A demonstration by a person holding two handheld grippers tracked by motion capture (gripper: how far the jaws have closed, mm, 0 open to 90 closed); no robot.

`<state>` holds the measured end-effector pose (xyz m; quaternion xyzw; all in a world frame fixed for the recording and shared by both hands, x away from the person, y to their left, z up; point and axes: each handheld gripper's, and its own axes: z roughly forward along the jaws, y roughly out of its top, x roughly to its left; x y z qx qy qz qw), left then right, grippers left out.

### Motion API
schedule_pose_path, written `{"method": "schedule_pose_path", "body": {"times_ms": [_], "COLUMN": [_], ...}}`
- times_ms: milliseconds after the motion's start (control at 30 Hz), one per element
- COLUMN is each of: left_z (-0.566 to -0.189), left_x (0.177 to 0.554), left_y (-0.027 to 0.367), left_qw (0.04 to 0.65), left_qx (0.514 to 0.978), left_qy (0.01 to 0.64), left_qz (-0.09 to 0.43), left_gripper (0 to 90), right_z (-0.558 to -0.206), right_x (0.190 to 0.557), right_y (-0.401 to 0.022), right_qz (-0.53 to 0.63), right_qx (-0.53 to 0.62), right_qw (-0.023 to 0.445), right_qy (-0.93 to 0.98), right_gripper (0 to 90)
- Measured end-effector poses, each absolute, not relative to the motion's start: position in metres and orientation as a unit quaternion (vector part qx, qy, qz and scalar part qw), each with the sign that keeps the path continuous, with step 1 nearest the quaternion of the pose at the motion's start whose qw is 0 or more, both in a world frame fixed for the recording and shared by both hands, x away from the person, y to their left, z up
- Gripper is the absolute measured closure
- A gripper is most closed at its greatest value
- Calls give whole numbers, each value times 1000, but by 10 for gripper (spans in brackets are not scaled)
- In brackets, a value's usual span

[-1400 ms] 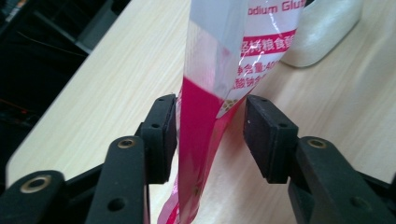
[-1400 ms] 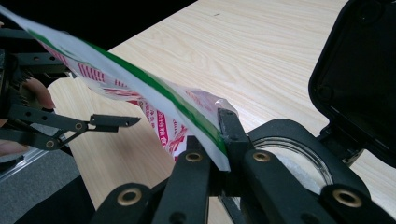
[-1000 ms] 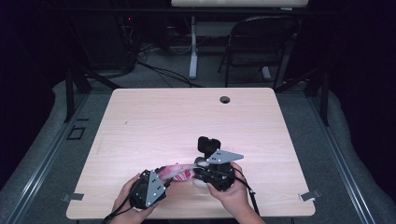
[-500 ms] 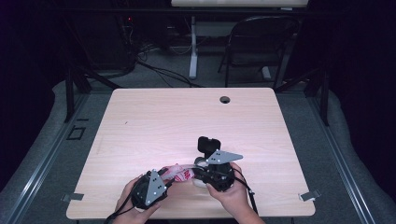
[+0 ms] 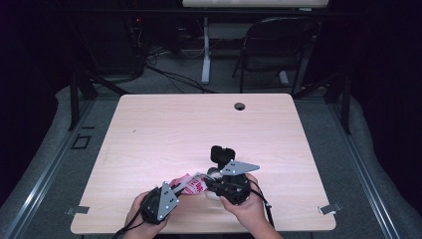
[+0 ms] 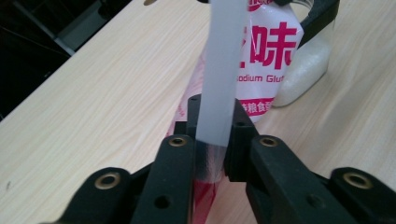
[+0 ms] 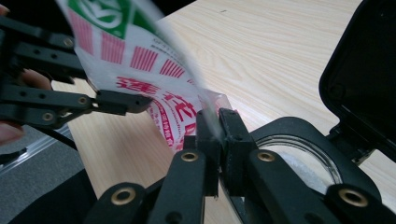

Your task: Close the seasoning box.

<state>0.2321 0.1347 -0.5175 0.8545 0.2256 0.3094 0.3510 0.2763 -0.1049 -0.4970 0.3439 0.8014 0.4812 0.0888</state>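
Note:
A red, white and green plastic seasoning bag (image 5: 191, 185) hangs between both grippers near the table's front edge. In the left gripper view my left gripper (image 6: 215, 140) has just been closing and now pinches the bag's clear edge strip; the bag (image 6: 266, 51) stretches away toward a clear jar (image 6: 308, 60) of white crystals. My right gripper (image 7: 217, 130) has just eased open slightly, but its pads still pinch the bag (image 7: 140, 60) at its other edge. The jar's black rim (image 7: 289, 140) lies just below, its hinged lid (image 7: 364, 74) standing open. In the high view, left gripper (image 5: 175, 189) and right gripper (image 5: 209, 183) face each other.
The light wooden table (image 5: 199, 129) has a cable hole (image 5: 240, 106) near its far edge. A folding chair (image 5: 278, 45) and cables stand on the floor behind it. Both hands rest at the front edge.
The left gripper's jaws have come together on the bag's edge. Neither hand has shifted, and the bag and jar sit where they were.

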Motion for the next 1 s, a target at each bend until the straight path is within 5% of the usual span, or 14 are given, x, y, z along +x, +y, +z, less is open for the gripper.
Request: {"method": "schedule_pose_path", "body": {"times_ms": [633,1000], "left_z": [-518,-517], "left_x": [235,238], "left_y": [144,149], "left_qw": [376,388], "left_qx": [849,842], "left_qy": [241,252], "left_qz": [283,278], "left_gripper": [899,899], "right_z": [-491,-483], "right_x": [275,274], "right_y": [-108,-118], "right_qz": [502,522], "right_qx": [344,345], "right_qw": [96,102], "right_qy": [788,773], "right_gripper": [563,527]}}
